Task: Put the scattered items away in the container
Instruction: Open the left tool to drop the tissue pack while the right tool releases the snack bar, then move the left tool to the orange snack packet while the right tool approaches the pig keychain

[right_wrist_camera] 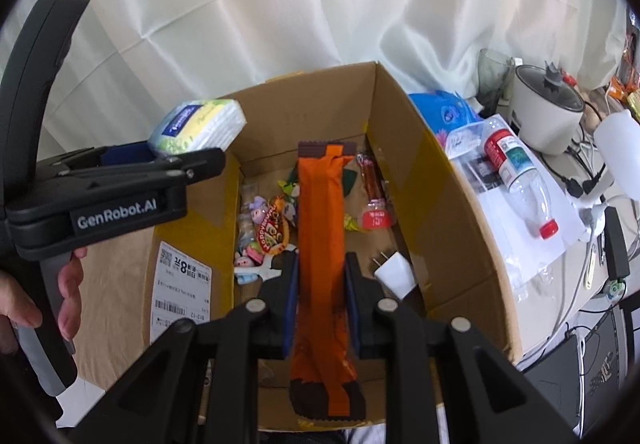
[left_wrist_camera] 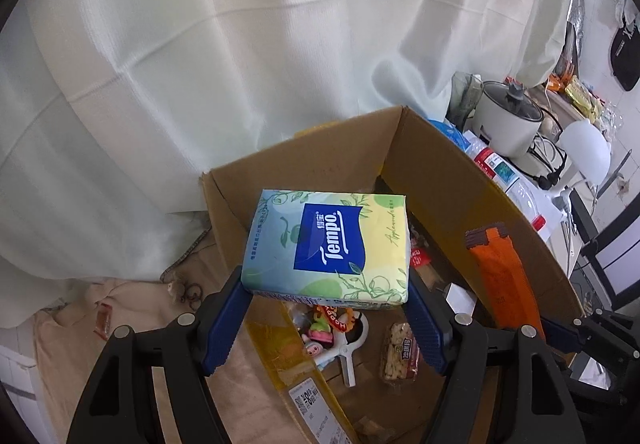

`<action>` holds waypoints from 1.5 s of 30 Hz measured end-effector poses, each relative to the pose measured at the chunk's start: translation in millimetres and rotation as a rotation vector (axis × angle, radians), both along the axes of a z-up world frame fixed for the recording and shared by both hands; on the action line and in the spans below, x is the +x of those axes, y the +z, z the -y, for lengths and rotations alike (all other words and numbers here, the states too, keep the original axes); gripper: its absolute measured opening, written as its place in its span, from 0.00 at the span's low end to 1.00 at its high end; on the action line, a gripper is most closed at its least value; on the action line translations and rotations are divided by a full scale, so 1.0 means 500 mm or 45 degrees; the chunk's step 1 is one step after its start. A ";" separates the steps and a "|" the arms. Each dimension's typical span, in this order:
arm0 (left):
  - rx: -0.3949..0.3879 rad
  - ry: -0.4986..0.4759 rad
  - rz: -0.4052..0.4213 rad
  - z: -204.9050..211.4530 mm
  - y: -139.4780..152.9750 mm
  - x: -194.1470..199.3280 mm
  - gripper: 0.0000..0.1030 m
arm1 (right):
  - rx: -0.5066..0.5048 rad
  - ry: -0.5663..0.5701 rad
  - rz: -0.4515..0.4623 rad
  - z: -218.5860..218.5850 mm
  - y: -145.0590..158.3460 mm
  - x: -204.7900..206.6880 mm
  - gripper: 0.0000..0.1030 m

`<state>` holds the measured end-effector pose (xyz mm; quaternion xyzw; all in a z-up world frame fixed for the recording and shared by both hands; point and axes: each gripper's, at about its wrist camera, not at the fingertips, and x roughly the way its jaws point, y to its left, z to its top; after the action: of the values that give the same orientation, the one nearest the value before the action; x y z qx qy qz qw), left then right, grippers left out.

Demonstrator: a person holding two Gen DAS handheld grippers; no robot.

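— White curtain (right_wrist_camera: 280, 3) behind, cardboard box (right_wrist_camera: 452, 203) in front. On the left?
— Left gripper (left_wrist_camera: 326, 318) clamped on a Tempo tissue pack (left_wrist_camera: 332, 248), held above the box's left wall.
— And right?
— Right gripper (right_wrist_camera: 320, 304) pinching a long orange packet (right_wrist_camera: 322, 228) over the box floor, above small toys (right_wrist_camera: 264, 232) and a white plug (right_wrist_camera: 394, 270).
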<state>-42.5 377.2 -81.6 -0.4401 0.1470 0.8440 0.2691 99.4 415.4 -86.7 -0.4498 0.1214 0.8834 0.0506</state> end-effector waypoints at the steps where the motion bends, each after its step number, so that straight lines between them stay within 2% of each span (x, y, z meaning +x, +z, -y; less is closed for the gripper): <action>1: -0.004 0.000 -0.001 -0.003 -0.002 0.001 0.72 | -0.005 0.005 0.005 0.000 -0.001 -0.001 0.24; 4: -0.012 -0.007 0.003 -0.004 -0.005 0.001 0.73 | -0.014 -0.005 0.003 0.000 -0.001 0.001 0.25; 6: -0.038 -0.038 0.022 -0.007 -0.010 0.000 0.73 | -0.003 0.008 0.017 0.004 -0.001 -0.003 0.29; 9: -0.065 -0.035 0.036 -0.009 -0.018 -0.003 0.73 | 0.016 0.022 0.020 0.011 0.001 -0.004 0.40; 11: -0.063 -0.022 0.038 -0.007 -0.021 -0.005 0.74 | 0.031 0.014 0.013 0.013 0.004 -0.003 0.55; 12: -0.040 -0.013 0.030 -0.004 -0.019 -0.006 0.76 | 0.041 0.013 0.016 0.013 0.005 -0.003 0.59; 14: -0.010 0.007 0.006 0.004 -0.009 -0.007 0.86 | 0.055 0.009 0.018 0.012 0.005 -0.001 0.68; 17: -0.002 0.004 0.001 0.007 -0.001 -0.011 0.88 | 0.057 -0.008 0.025 0.007 0.004 0.003 0.79; 23: -0.004 0.027 0.014 0.013 0.004 -0.019 0.88 | 0.061 -0.049 0.042 -0.005 0.001 0.009 0.82; 35: 0.018 0.030 0.036 0.038 0.019 -0.019 0.88 | 0.069 -0.045 0.041 0.010 0.019 0.000 0.83; 42: 0.070 0.107 -0.004 0.127 0.065 -0.033 0.88 | 0.130 -0.004 -0.036 0.067 0.079 -0.025 0.85; 45: 0.093 0.171 -0.027 0.193 0.090 -0.046 0.89 | 0.136 0.047 -0.095 0.111 0.113 -0.048 0.93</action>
<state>-65.3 280.9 -36.7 -0.4298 0.0891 0.8696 0.2262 75.3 359.7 -30.2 -0.4153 0.0675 0.9056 0.0537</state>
